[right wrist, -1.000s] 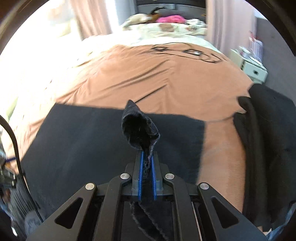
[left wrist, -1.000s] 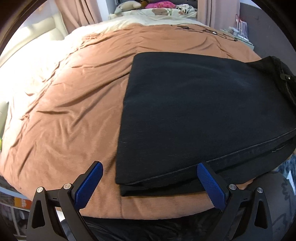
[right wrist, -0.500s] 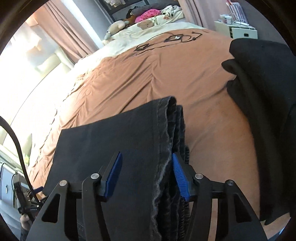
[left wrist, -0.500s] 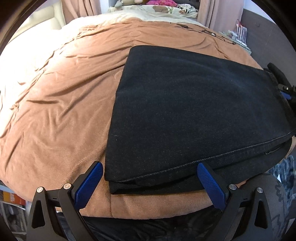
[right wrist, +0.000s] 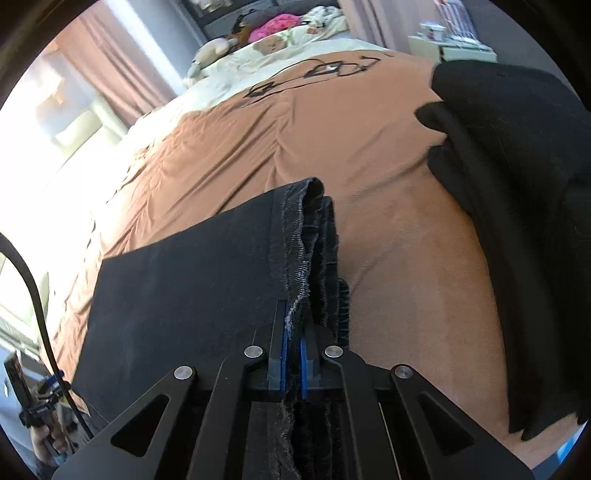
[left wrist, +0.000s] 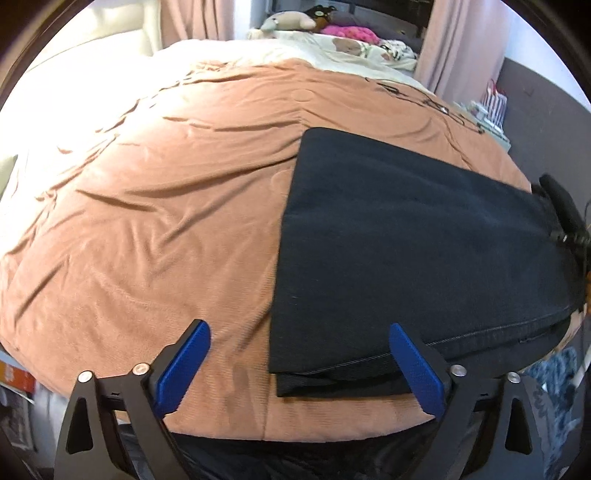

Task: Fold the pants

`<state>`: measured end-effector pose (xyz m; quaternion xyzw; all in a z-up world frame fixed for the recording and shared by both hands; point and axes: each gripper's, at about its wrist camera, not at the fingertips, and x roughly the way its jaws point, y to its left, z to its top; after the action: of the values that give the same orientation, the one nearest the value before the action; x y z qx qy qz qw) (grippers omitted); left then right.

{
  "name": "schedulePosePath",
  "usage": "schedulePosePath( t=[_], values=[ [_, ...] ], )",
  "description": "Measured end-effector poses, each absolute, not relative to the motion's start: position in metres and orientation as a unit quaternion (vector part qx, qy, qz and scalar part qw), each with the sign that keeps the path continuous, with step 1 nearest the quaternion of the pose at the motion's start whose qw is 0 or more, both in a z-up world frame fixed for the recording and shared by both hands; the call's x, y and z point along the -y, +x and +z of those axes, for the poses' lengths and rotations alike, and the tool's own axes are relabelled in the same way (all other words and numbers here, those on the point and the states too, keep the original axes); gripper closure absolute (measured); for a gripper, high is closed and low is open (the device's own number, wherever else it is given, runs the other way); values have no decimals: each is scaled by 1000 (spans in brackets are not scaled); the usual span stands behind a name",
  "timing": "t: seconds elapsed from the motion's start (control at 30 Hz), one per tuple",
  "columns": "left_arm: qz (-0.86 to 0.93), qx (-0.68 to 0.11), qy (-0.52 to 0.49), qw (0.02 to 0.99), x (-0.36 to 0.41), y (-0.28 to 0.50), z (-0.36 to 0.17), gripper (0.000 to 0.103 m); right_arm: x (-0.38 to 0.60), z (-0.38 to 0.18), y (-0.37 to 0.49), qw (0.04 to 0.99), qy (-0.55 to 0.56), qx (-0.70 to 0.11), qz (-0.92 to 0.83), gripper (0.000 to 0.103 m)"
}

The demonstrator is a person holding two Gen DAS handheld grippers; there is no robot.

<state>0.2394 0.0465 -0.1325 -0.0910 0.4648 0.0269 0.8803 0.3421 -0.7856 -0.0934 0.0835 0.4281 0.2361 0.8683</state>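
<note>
The black pants lie folded into a flat stack on the brown bedspread of the bed, near its foot edge, with the hems and frayed edges stacked at one end. The right gripper has its jaws clenched on that frayed edge of the pants. The left gripper hangs over the opposite, folded corner, its jaws spread wide and just beginning to close, pressing on nothing; the corner of the stack lies below, between them. A second dark garment is heaped on the bedspread beside the pants, apart from them. At the head of the bed are a cream sheet, a plush toy and something pink. No containers show.
</note>
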Motion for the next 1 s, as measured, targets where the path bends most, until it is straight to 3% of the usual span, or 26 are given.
schedulePosePath(
  t=[0.23,0.37,0.43,0.5,1.0],
  values=[
    [14,-479,-154,864,-71,240,-146,29,782,-93,330,875,68,-431,208,98],
    [-7,-489,-191,851,-82,246,-153,32,793,-82,306,880,72,-417,214,92],
    [-18,-496,-204,844,-86,248,-157,34,800,-85,296,879,78,-415,221,80],
    [-31,-502,-211,838,-86,253,-159,36,808,-89,288,877,88,-414,230,56],
    [-98,-532,-204,816,-83,306,-165,41,832,-121,289,850,142,-434,262,55]
  ],
)
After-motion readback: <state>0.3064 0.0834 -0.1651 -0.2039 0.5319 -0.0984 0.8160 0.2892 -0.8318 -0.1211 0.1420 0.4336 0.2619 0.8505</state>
